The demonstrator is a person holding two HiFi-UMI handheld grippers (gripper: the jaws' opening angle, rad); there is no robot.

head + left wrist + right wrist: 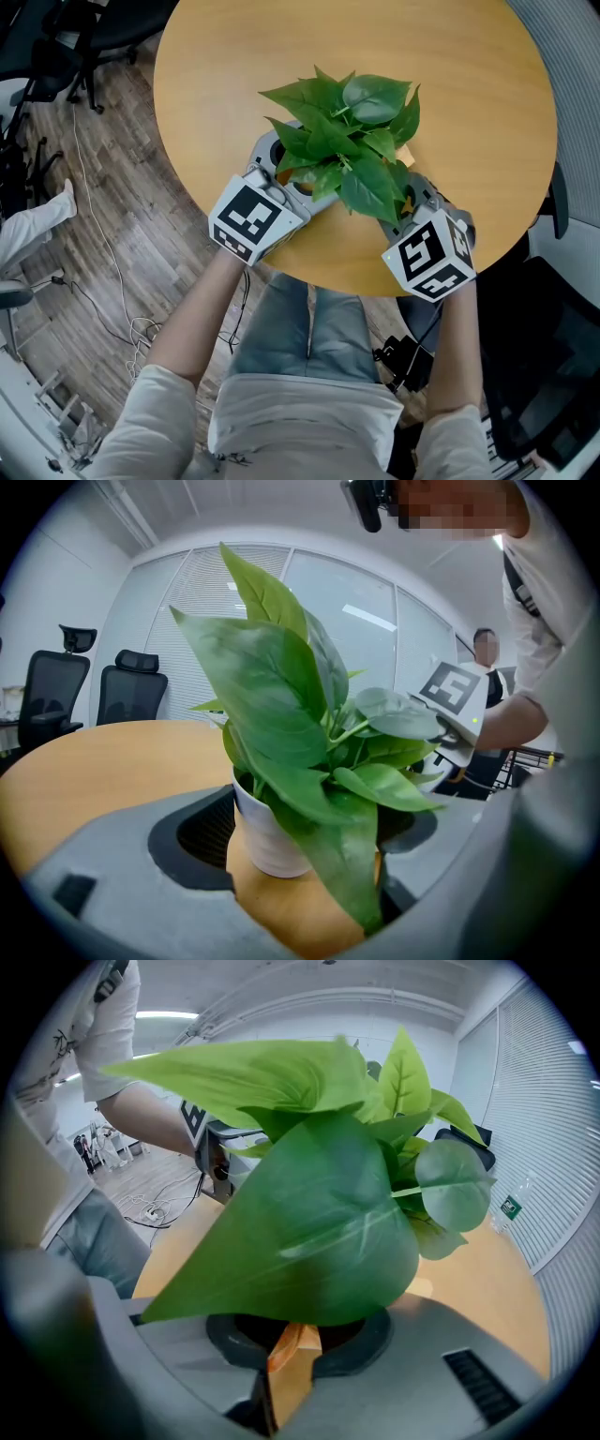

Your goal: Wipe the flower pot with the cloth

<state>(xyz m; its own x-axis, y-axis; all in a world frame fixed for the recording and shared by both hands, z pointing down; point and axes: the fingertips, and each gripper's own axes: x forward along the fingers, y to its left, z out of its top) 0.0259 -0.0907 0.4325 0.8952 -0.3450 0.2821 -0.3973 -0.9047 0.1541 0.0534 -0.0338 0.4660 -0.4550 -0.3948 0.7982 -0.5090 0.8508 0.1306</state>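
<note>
A leafy green plant (347, 141) stands near the front edge of the round wooden table (469, 84); its leaves hide the pot from above. In the left gripper view the white pot (267, 832) sits between the wide-apart jaws of my left gripper (305, 827), close against the left jaw, while a leaf covers its right side. My left gripper (295, 178) is at the plant's left, my right gripper (412, 197) at its right. In the right gripper view my right gripper (295, 1335) is shut on an orange cloth (291, 1372) under a big leaf.
Black office chairs (52, 700) stand beyond the table's far side, with more chairs (66, 37) and cables (131, 328) on the wooden floor at the left. The table's front edge runs just under both grippers, above the person's lap.
</note>
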